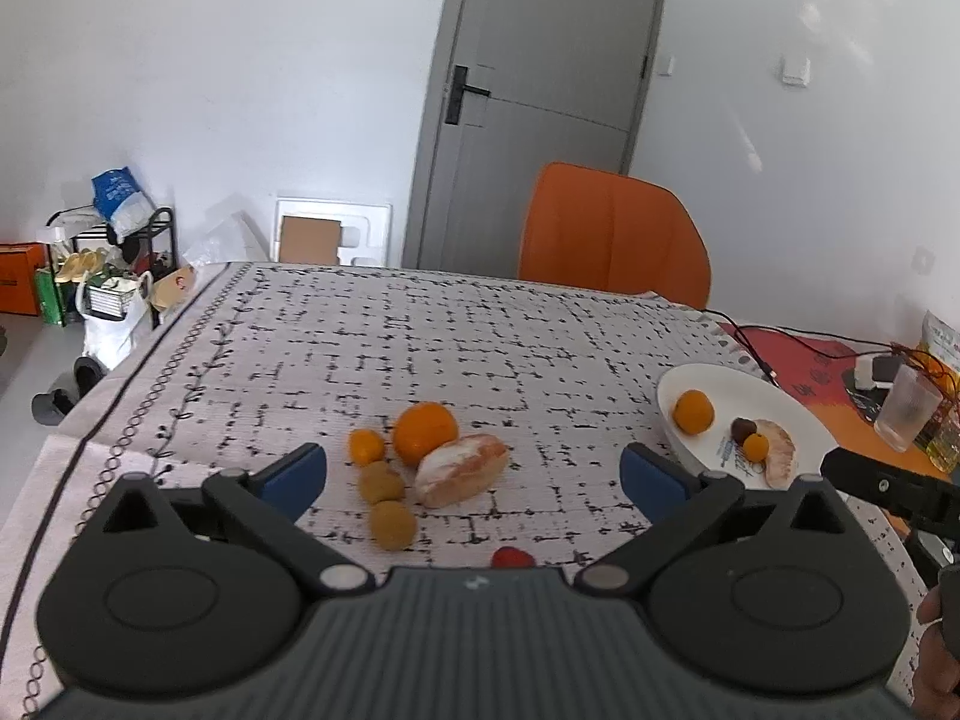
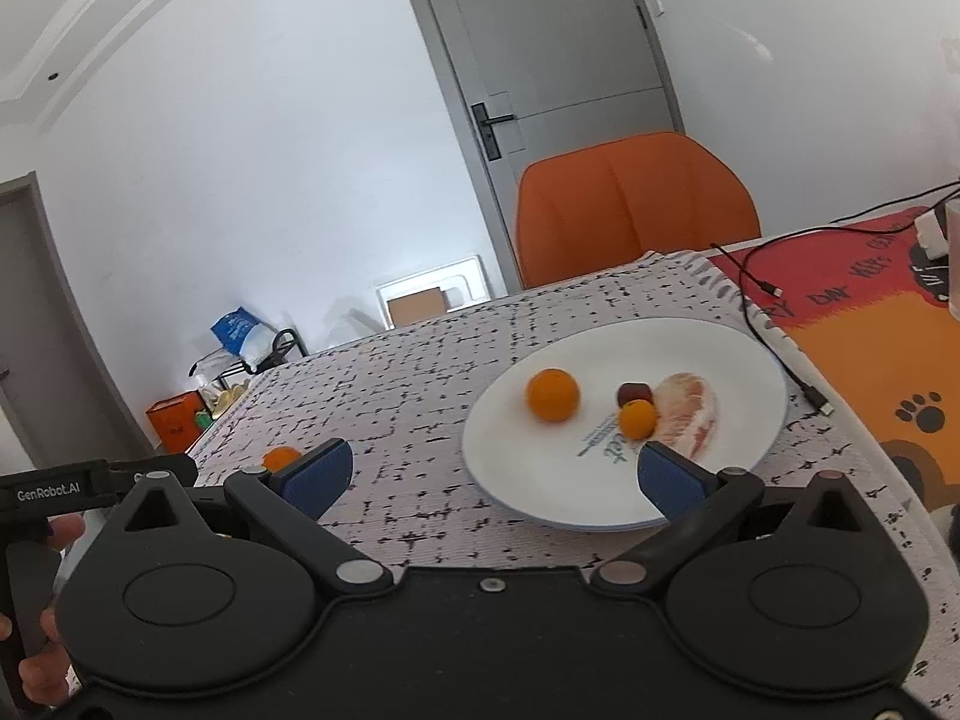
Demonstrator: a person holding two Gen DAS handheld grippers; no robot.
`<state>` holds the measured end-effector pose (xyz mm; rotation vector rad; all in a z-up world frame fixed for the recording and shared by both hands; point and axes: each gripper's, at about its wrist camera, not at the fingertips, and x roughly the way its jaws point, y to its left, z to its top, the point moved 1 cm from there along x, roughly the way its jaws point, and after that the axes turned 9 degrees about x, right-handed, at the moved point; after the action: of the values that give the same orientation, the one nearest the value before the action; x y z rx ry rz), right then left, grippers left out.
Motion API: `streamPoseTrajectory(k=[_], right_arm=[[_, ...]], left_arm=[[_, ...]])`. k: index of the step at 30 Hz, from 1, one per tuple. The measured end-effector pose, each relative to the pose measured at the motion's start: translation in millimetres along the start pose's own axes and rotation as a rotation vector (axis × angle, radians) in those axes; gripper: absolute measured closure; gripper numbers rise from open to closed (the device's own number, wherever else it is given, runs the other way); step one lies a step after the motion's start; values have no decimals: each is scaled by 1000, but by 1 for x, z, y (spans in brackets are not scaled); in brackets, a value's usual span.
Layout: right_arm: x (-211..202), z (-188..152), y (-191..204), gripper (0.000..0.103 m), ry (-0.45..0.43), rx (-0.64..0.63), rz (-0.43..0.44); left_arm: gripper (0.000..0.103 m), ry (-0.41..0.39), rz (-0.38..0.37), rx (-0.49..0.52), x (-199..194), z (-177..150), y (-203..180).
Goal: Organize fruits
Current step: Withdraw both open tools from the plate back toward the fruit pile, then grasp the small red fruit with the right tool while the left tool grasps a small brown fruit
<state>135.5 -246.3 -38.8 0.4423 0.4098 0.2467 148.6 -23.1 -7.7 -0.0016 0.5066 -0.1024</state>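
The left gripper (image 1: 474,474) stands spread wide with nothing between its blue pads; just ahead of it on the patterned tablecloth (image 1: 360,348) lie a small orange fruit (image 1: 366,446), two yellowish-green fruits (image 1: 380,482), a large orange (image 1: 425,432) and a peeled pomelo segment (image 1: 461,469). The right gripper (image 2: 495,474) is also spread and empty, with the white plate (image 2: 540,468) just ahead of it, holding an orange (image 2: 552,395), a dark red fruit (image 2: 633,392), a smaller orange fruit (image 2: 637,419) and a pomelo piece (image 2: 690,414).

Bare tablecloth (image 1: 372,336) from 10 to 1 o'clock, open for passage. Dead ahead, blocked by loose fruit cluster (image 1: 414,462). At 3 o'clock, blocked by white plate (image 2: 540,480); beyond it, black cable (image 2: 774,324) and orange chair (image 2: 630,198).
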Motion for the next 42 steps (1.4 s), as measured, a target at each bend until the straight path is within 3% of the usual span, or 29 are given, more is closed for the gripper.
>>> streamPoseTrajectory(k=[21,31,42], right_arm=[[12,-20,52,0,60,-69,93],[28,-37,73,1,133,-98,142],[45,-51,84,20,213,-125,160]], left_arm=[[0,-29,40,-91,-36,-21,54],[0,4,45,-103,-36,-33,68],[0,23,58,-129,-25,-45,79]])
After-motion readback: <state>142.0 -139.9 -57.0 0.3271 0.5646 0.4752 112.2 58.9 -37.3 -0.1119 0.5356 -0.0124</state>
